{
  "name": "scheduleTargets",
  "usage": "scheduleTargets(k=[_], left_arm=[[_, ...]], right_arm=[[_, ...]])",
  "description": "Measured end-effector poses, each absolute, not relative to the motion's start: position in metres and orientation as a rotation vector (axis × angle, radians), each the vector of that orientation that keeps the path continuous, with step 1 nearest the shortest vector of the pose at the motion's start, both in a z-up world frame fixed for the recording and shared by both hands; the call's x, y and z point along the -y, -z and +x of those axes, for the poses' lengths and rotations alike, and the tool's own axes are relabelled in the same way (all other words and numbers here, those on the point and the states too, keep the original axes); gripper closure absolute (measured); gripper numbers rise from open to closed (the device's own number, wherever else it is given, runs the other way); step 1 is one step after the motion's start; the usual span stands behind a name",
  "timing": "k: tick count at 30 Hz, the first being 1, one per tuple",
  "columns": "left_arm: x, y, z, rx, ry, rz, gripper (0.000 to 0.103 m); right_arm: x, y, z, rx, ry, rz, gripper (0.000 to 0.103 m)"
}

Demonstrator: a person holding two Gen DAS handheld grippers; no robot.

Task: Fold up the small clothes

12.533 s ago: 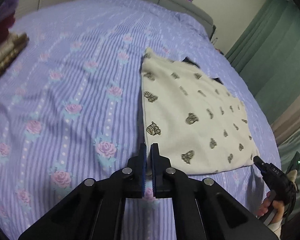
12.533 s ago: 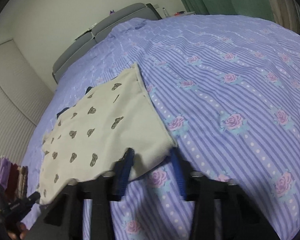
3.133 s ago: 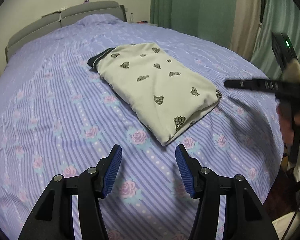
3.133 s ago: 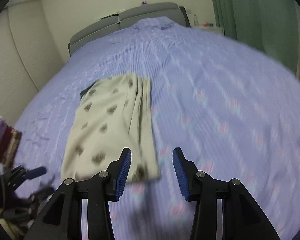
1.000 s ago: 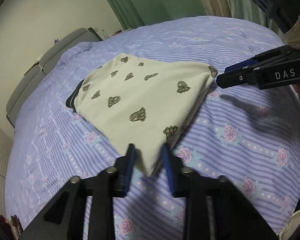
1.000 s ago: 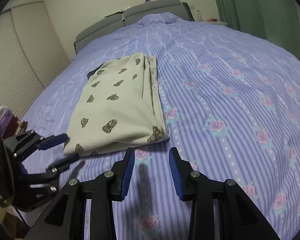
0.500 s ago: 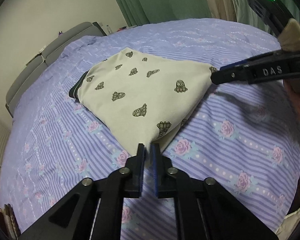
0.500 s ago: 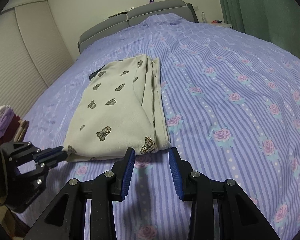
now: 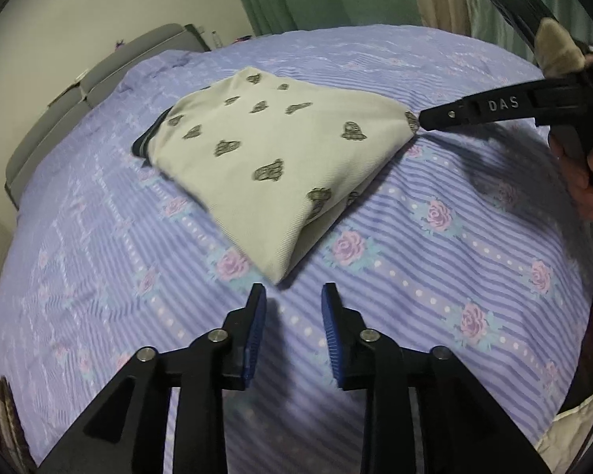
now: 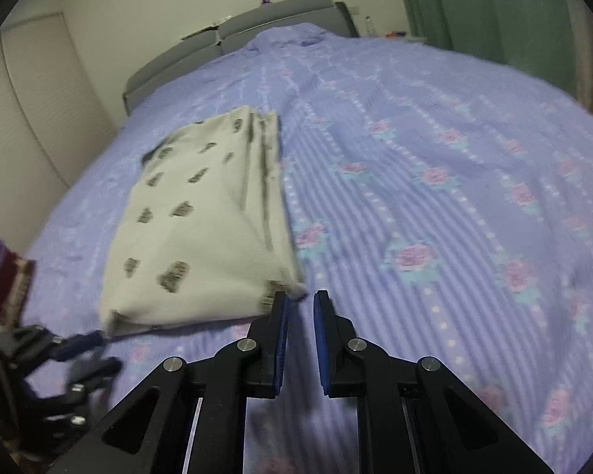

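While your left gripper (image 9: 289,318) hovers low over the bedspread (image 9: 435,268), its blue-padded fingers (image 9: 255,330) stand well apart with nothing between them; the nearest corner of the folded garment (image 9: 272,162) lies just ahead of the gap, close to the tips but not inside them. That garment is cream cloth printed with small dark figures, folded into a long flat packet; it lies on the lilac striped, rose-patterned bedspread, with a dark edge of cloth showing at its far end toward the grey headboard (image 9: 83,91).

From the left wrist view your right gripper (image 9: 423,118) reaches in from the right side, its black tip touching the garment's right-hand corner; from its own wrist view the right gripper (image 10: 298,316) has its fingers (image 10: 280,328) a narrow gap apart, and the garment's (image 10: 201,229) near right corner sits right at the tip of the left finger; that view is smeared, so you cannot tell whether cloth is caught between the pads.

Seen from the right wrist, your left gripper (image 10: 91,351) is a blur at the lower left, next to the garment's near left corner; green curtains (image 10: 482,12) hang past the bed, and a stack of folded cloth (image 10: 4,276) sits at the left edge.
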State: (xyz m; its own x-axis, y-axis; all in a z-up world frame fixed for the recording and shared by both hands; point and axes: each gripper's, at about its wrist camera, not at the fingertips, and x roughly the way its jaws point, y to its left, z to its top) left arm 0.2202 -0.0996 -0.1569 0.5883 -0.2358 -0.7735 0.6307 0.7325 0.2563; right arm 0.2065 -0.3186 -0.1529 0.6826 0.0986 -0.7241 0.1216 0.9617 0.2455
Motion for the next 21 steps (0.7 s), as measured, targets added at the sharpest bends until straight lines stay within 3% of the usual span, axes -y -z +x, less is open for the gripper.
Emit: scheduleTargets(k=[3, 4, 5, 8, 10, 12, 15, 19, 21], left_arm=[[0.088, 0.144, 0.216, -0.775, 0.508, 0.488, 0.06], [0.085, 0.14, 0.215, -0.768, 0.497, 0.47, 0.057], [0.082, 0.135, 0.215, -0.762, 0.484, 0.442, 0.057], [0.07, 0.12, 0.22, -0.75, 0.431, 0.327, 0.045], [0.063, 0.111, 0.226, -0.746, 0.399, 0.243, 0.036], [0.059, 0.104, 0.233, -0.745, 0.376, 0.192, 0.033], [0.059, 0.097, 0.242, -0.73, 0.355, 0.182, 0.032], [0.062, 0.097, 0.249, -0.728, 0.36, 0.175, 0.031], [0.064, 0.099, 0.251, -0.734, 0.374, 0.166, 0.031]], right_arm=[[0.324, 0.149, 0.201, -0.811, 0.017, 0.326, 0.086], [0.326, 0.148, 0.2, -0.812, 0.017, 0.349, 0.078], [0.327, 0.146, 0.196, -0.805, 0.01, 0.379, 0.063], [0.328, 0.142, 0.185, -0.747, -0.002, 0.496, 0.037], [0.325, 0.146, 0.181, -0.717, -0.039, 0.598, 0.03], [0.321, 0.156, 0.183, -0.726, -0.081, 0.704, 0.03], [0.311, 0.173, 0.19, -0.742, -0.102, 0.818, 0.025], [0.298, 0.175, 0.203, -0.695, -0.085, 0.849, 0.008], [0.294, 0.177, 0.214, -0.685, -0.057, 0.858, 0.007]])
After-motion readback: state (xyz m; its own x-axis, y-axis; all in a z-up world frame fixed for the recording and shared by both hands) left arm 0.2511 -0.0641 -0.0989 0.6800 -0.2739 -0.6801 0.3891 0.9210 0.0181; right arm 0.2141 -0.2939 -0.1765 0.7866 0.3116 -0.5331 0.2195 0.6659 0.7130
